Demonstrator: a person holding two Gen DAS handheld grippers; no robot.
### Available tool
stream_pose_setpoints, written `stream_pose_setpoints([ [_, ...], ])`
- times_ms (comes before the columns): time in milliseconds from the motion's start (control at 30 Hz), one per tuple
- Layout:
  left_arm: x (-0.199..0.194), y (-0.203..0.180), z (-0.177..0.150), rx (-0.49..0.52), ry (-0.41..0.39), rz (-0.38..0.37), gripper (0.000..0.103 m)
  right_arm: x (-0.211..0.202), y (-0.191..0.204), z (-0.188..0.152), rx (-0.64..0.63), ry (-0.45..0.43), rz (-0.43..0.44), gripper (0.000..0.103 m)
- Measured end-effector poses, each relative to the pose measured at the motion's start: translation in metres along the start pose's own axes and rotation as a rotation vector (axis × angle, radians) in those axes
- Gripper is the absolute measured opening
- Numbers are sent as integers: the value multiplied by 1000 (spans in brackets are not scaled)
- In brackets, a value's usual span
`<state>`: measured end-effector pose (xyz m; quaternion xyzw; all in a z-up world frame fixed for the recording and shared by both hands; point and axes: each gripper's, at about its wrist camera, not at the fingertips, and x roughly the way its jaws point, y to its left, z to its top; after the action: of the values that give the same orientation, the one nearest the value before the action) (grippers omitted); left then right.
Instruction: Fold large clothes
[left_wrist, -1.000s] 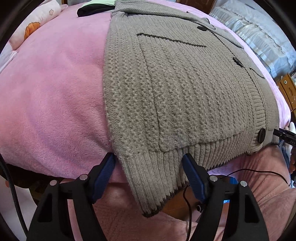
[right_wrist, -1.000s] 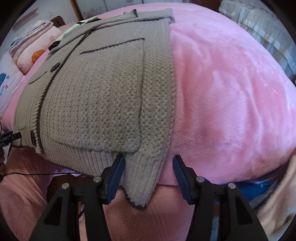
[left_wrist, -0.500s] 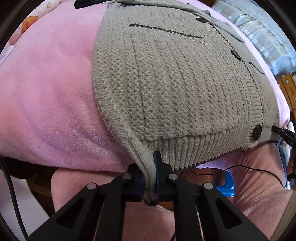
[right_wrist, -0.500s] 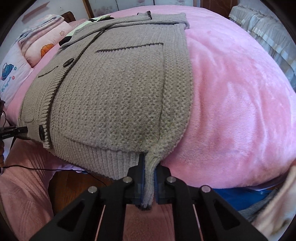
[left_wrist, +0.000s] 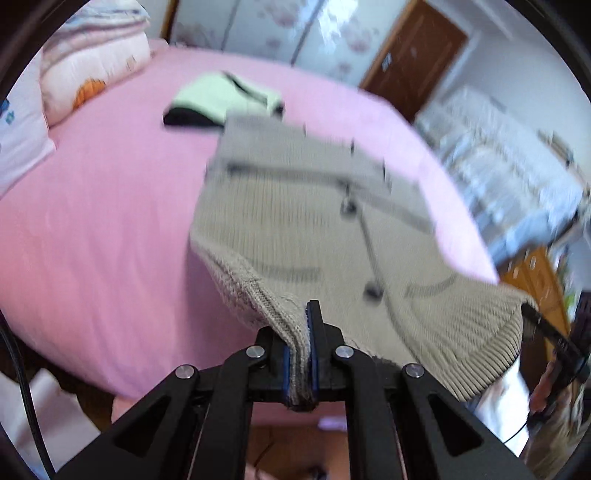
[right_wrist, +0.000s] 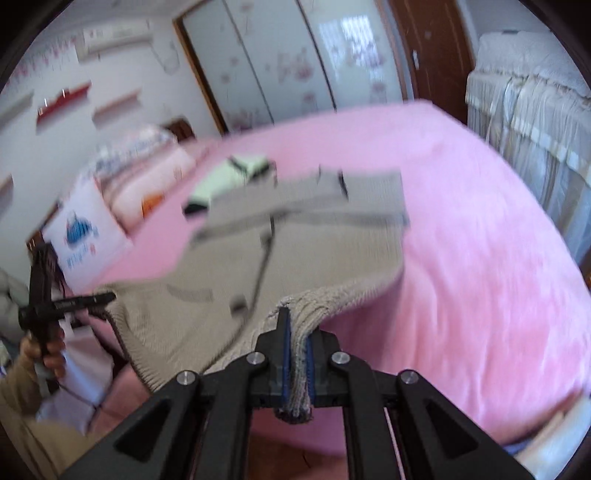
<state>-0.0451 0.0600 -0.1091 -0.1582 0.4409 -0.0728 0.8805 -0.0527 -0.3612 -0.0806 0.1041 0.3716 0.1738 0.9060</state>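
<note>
A grey knitted cardigan (left_wrist: 295, 229) with dark buttons lies on a pink bed (left_wrist: 96, 206), its ribbed hem lifted off the bed's near edge. My left gripper (left_wrist: 300, 354) is shut on the hem's left corner. My right gripper (right_wrist: 295, 363) is shut on the hem's right corner; the cardigan (right_wrist: 295, 236) stretches away from it toward the collar. The left gripper (right_wrist: 107, 296) also shows in the right wrist view, clamped on the far corner. Both views are motion-blurred.
A folded pale green and black garment (left_wrist: 221, 98) lies beyond the cardigan's collar. Pillows (left_wrist: 85, 70) sit at the bed's head, left. A wardrobe with sliding doors (right_wrist: 280, 62) and a brown door stand behind. White draped furniture (right_wrist: 532, 110) is at the right.
Both grippers closed on the hem corners, then lifted them up and back off the bed edge. The cameras now look along the raised cardigan across the room.
</note>
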Motion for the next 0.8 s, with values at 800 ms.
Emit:
stream_pose_setpoints([
  [800, 278, 42, 274, 25, -19, 288, 6, 309, -120, 208, 249, 92, -280, 6],
])
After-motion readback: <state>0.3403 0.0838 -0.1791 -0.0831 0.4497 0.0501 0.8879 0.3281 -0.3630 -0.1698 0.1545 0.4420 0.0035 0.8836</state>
